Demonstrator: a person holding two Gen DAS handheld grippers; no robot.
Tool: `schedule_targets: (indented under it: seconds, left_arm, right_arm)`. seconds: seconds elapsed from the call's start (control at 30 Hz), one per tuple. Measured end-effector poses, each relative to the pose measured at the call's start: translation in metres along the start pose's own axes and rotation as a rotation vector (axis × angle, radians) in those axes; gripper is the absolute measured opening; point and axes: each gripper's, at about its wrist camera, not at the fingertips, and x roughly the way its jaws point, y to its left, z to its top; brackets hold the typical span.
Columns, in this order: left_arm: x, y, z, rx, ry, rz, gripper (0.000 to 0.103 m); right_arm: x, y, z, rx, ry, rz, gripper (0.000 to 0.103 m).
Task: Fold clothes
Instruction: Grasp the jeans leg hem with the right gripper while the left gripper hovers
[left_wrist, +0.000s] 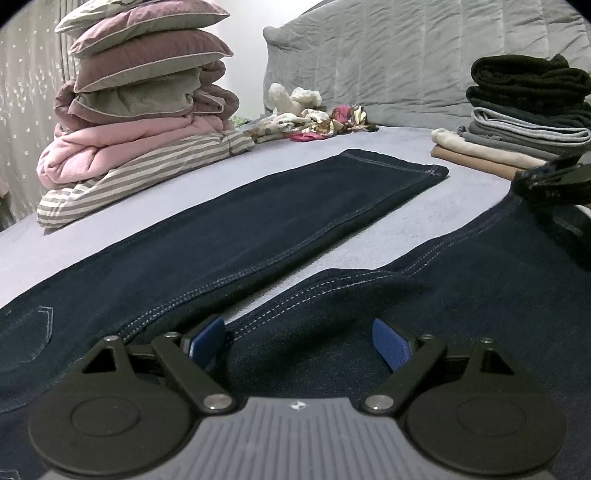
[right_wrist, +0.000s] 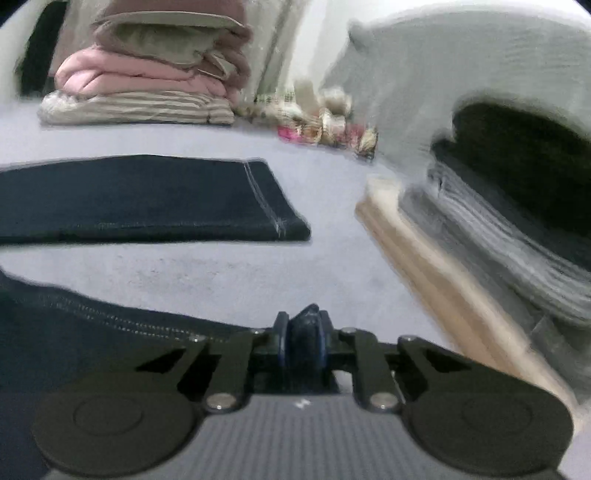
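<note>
Dark denim jeans (left_wrist: 258, 221), spread flat on a lilac-covered bed (left_wrist: 461, 192), legs splayed apart in a V with bare cover between. Far leg stretched toward the grey headboard cushion (left_wrist: 406, 66), hem squared off short of it. Near leg running under both tools, toward the folded stack of black, grey and beige garments (left_wrist: 524, 122) to the right of the jeans. Left gripper (left_wrist: 299, 343) low over the crotch seam, blue pads (left_wrist: 391, 349) wide apart, nothing between them. Right gripper (right_wrist: 301, 332) clamped on a bunched fold of the near leg's edge, jaws drawn together on the dark cloth; surroundings smeared by blur in that view. Beyond the far leg, a tower of pillows and quilts (left_wrist: 147, 92) to the left, loose floral pieces (left_wrist: 314, 122) near the headboard.

Likely handling: heavy, stiffish cotton, limp enough to drape yet holding a crease; double-stitched seams and hems thick and unlikely to slip. Best holds judged to be the hem corner or the outer seam, with a second pinch at the waistband to keep the body from dragging across the cover.
</note>
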Motion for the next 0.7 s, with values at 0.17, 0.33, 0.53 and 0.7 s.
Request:
schedule_targets:
  seconds: [0.17, 0.33, 0.53, 0.7]
  left_arm:
    - [-0.004, -0.001, -0.002, 0.008, -0.028, 0.019, 0.088]
    - [-0.015, 0.0, -0.004, 0.005, -0.094, 0.008, 0.087]
    - [-0.017, 0.004, -0.002, 0.002, -0.084, -0.06, 0.086]
    - [-0.006, 0.018, 0.01, -0.003, -0.004, -0.191, 0.086]
  right_arm:
    - [-0.001, 0.002, 0.0, -0.005, -0.005, -0.073, 0.012]
    - [-0.002, 0.012, 0.002, -0.06, -0.042, -0.178, 0.01]
    - [0.021, -0.029, -0.004, 0.072, 0.045, -0.157, 0.0]
    - [0.005, -0.053, -0.006, 0.187, 0.022, 0.082, 0.053]
